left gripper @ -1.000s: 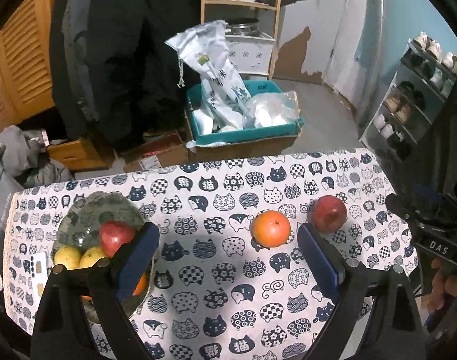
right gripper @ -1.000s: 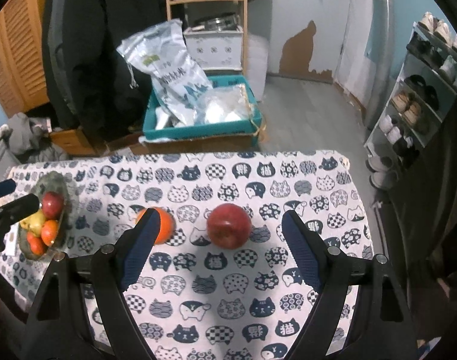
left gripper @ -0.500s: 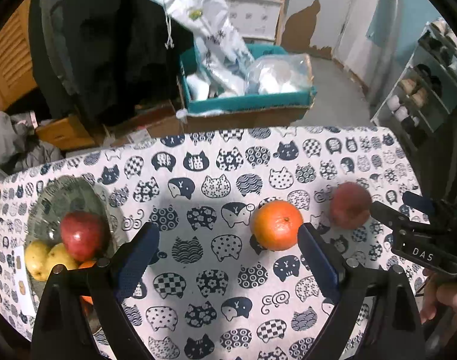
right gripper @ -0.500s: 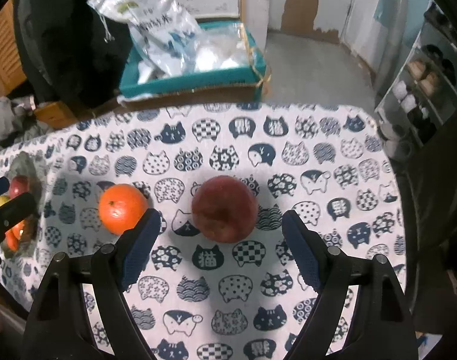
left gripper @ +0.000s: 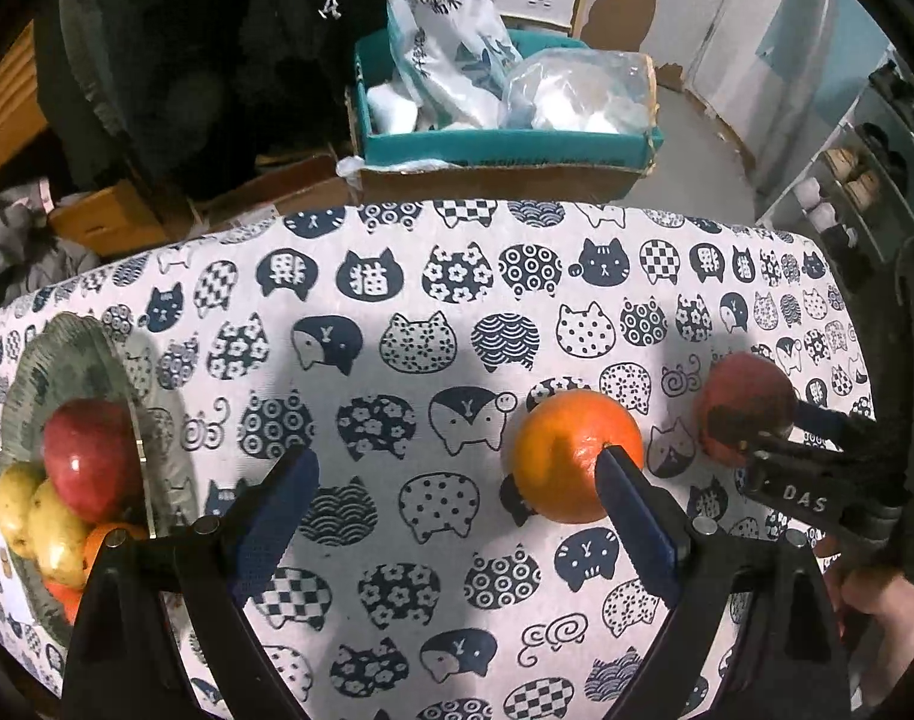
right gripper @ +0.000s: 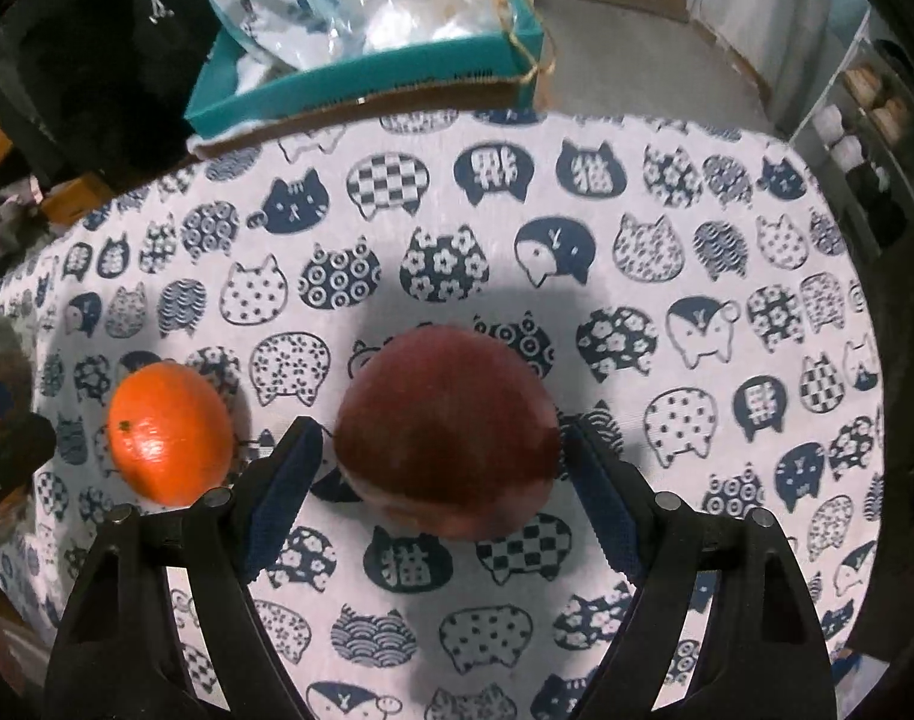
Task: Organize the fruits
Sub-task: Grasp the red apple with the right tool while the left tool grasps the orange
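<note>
Fruit is split between two places on the counter (left gripper: 433,618), which is covered in a cat-print cloth. A red apple (right gripper: 448,435) and an orange (right gripper: 170,433) lie loose, near each other. A glass dish (left gripper: 34,360) at the left edge holds another apple, yellow fruit and oranges. The right gripper (right gripper: 442,468) straddles the loose apple, jaws apart, pads just beside its sides. The left gripper (left gripper: 457,507) stands wide open, its right pad overlapping the orange in view.
</note>
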The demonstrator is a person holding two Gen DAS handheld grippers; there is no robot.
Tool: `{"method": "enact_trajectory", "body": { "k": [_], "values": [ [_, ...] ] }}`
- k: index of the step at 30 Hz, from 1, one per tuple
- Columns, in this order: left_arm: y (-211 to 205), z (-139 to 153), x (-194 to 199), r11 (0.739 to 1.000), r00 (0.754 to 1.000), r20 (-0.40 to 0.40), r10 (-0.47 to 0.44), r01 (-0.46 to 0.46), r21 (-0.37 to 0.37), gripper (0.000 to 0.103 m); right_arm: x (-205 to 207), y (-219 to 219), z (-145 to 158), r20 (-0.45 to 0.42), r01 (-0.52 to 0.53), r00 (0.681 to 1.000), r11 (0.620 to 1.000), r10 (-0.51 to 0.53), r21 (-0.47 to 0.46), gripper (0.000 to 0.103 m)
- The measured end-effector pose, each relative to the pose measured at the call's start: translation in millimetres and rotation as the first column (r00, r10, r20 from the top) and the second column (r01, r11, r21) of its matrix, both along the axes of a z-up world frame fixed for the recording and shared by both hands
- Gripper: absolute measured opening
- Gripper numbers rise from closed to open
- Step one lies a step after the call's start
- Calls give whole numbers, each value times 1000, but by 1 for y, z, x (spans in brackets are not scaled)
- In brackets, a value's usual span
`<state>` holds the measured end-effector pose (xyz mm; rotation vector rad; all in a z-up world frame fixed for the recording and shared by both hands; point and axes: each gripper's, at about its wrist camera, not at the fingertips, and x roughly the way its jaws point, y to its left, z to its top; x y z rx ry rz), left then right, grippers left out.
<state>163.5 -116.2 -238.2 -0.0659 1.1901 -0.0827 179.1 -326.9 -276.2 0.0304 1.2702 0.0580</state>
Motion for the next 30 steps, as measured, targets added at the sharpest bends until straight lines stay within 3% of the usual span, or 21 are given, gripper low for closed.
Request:
{"method": "enact_trajectory", "body": {
  "k": [7,27,30],
  "values": [
    [-9,-16,6,1000,999,-37,-8,7,-24,95,1,-1,-12,-15,-1,1000,1000,1,-2,75],
    [-56,-51,16,996,992,-89,-86,85,-10,94,-41,-36,10,61,71,996,997,-69,-37,75],
    [-57,-53,17,996,992,-90,-87,86,-19,86,-44,-36,11,61,70,996,997,-69,-27,75]
  ]
}}
